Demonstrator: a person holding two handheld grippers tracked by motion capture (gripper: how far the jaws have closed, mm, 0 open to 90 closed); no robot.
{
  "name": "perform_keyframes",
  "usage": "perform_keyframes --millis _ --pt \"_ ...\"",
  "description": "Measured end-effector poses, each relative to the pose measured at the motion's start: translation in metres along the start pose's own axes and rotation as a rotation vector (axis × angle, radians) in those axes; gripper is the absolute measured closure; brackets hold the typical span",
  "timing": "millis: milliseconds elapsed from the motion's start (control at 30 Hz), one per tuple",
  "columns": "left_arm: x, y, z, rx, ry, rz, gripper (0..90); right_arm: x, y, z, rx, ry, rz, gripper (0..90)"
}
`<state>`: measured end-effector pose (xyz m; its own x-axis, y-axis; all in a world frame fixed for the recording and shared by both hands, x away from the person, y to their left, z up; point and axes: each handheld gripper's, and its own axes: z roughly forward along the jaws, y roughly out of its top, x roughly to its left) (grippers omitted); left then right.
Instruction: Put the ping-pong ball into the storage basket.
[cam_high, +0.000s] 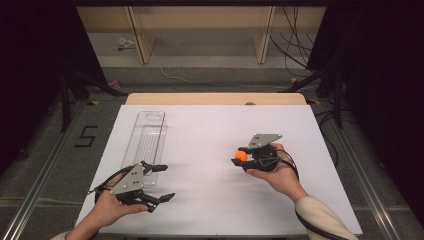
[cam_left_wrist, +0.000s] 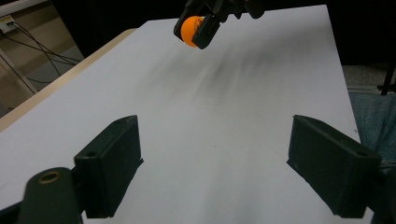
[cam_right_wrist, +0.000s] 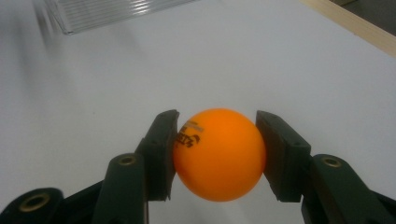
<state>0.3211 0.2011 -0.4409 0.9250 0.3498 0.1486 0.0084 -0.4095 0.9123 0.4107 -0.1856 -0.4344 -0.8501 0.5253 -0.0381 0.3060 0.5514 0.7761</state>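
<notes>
The ball (cam_right_wrist: 218, 154) was plain orange with small dark lettering on one side. The right gripper (cam_right_wrist: 215, 154) had black jaws, and the tray (cam_high: 145, 135) was clear and ribbed on the white table (cam_high: 210, 200).

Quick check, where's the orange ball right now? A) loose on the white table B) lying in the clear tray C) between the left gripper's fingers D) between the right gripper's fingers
D: in the right gripper view the orange ball sits pinched between the fingers of the right gripper, while the left gripper is open with nothing in it, beside the clear tray.
</notes>
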Motion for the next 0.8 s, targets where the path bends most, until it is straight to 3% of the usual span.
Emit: perform_keyframes --millis 800 --pt "-0.0002 0.0001 0.0001 -0.001 0.0 0.002 16.9 0.0013 0.0071 0.008 -0.006 0.005 -0.007 51.4"
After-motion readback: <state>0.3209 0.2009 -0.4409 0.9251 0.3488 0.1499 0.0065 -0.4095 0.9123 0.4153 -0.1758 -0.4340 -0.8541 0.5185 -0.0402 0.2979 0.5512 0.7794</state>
